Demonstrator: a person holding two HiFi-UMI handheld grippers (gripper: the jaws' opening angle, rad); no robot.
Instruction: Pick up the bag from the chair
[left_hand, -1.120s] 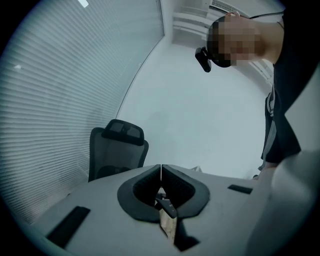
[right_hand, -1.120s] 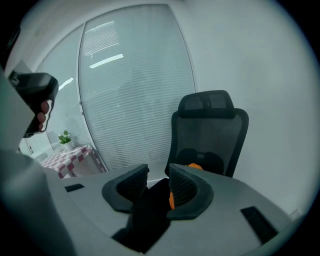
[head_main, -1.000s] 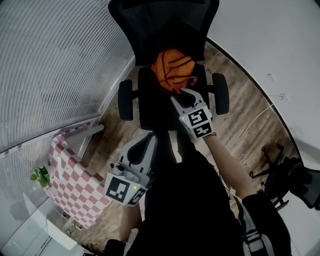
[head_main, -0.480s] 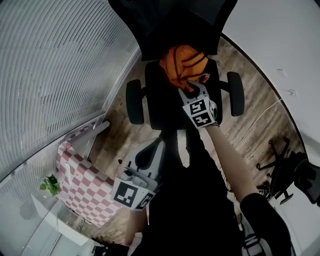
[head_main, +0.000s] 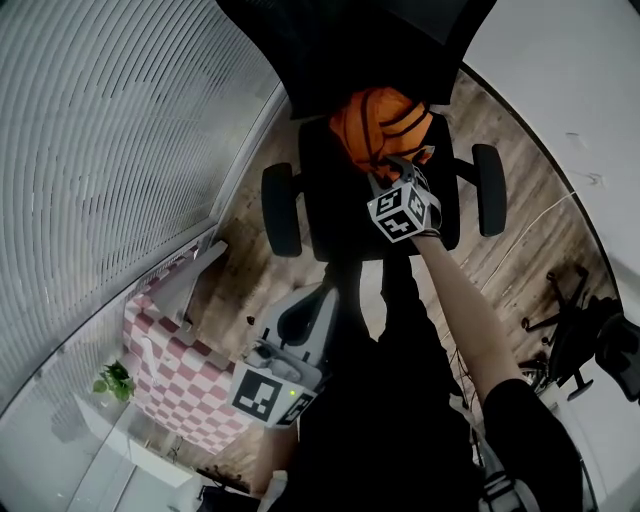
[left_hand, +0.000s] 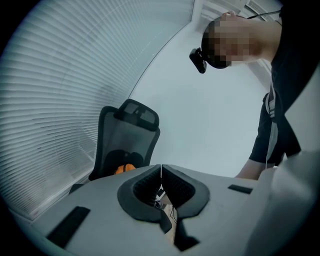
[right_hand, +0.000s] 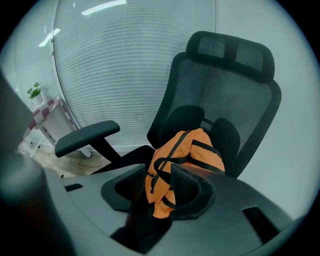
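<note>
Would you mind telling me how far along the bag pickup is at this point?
Done: the right hand-held gripper is at the orange bag on the chair. In hand: its open jaws straddle the bag's lower end. Remaining: closing and lifting. The left hand-held gripper is shut and empty.

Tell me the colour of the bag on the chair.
Orange with black straps; the bag shows best in the right gripper view.
</note>
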